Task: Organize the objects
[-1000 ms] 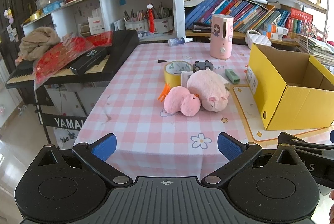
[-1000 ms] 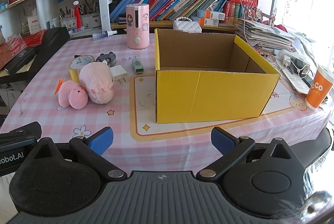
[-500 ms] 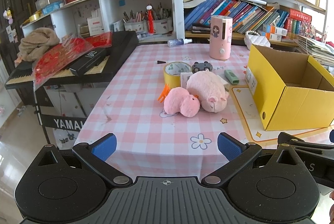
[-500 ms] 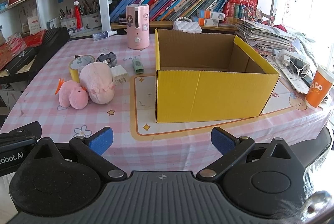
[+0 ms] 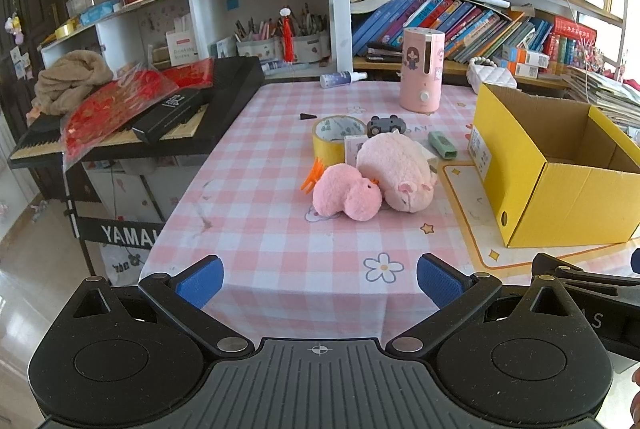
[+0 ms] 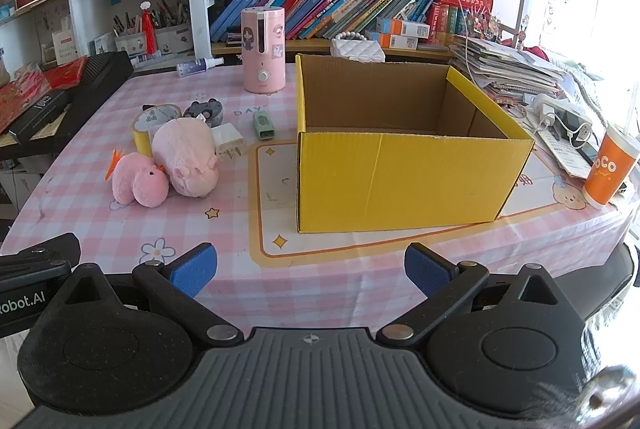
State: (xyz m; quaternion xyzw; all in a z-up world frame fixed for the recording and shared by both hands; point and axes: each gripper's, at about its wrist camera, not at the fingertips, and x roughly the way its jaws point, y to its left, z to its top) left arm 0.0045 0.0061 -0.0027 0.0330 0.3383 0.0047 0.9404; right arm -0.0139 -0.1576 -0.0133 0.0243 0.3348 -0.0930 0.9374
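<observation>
Both claws wide open, empty: left claw (image 5: 318,279), right claw (image 6: 310,267). Best start: pink chick plush (image 5: 346,195), nearest; pinch mid-body, drop into yellow box (image 6: 400,177).

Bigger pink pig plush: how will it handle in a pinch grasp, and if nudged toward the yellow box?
The pink pig plush looks soft and fuzzy, so it likely squashes between the fingers rather than holding shape. Probably light for its bulk. Its rounded body leans against the smaller pink plush, so a push would likely shove both; on the checked tablecloth it may drag rather than slide.
</observation>
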